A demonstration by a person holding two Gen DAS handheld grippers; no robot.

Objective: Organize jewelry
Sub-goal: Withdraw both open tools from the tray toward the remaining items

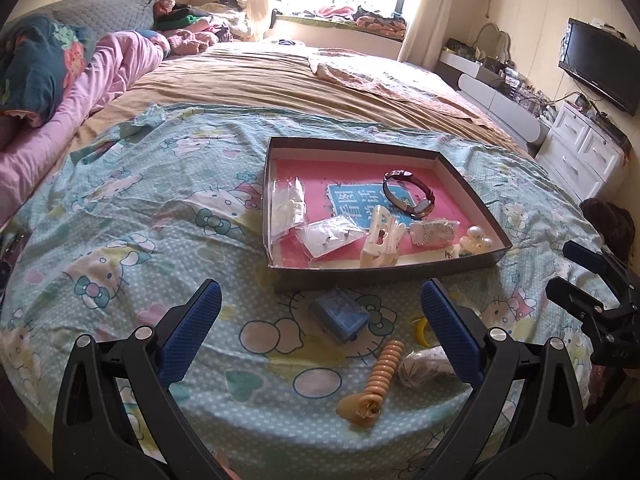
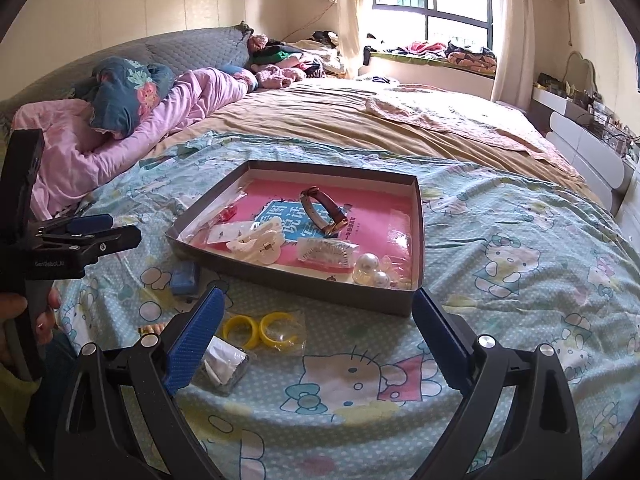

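Left gripper (image 1: 320,332): jaws spread wide, nothing between them, hanging over the loose bits in front of the tray.
Right gripper (image 2: 318,334): also gaping and empty, just short of the tray's near corner.
Tray (image 1: 276,276): shallow cardboard box lid on the cartoon bedsheet (image 1: 120,208), already holding a watch (image 1: 410,196), a white hair claw (image 1: 380,236), a few clear baggies and some pearl pieces (image 2: 370,268).
Left to sort: small blue box (image 1: 340,316), peach spiral hair tie (image 1: 380,376), yellow rings in a clear bag (image 2: 262,328), and a crinkly wrapped bundle (image 2: 224,362), all on the sheet close to the tray's front wall.
How they'd handle: all probably light. Blue box looks rigid, so pinching across its short sides seems safest. The spiral tie is likely springy and could roll, so grab it mid-coil. Bags look slick, so pinch a corner, not the contents.
Edges: tray wall is low but still needs clearing; cardboard could slide on soft bedding if bumped.
Room: plenty of open sheet left and right; the two grippers sit near each other, so that's the tight spot.
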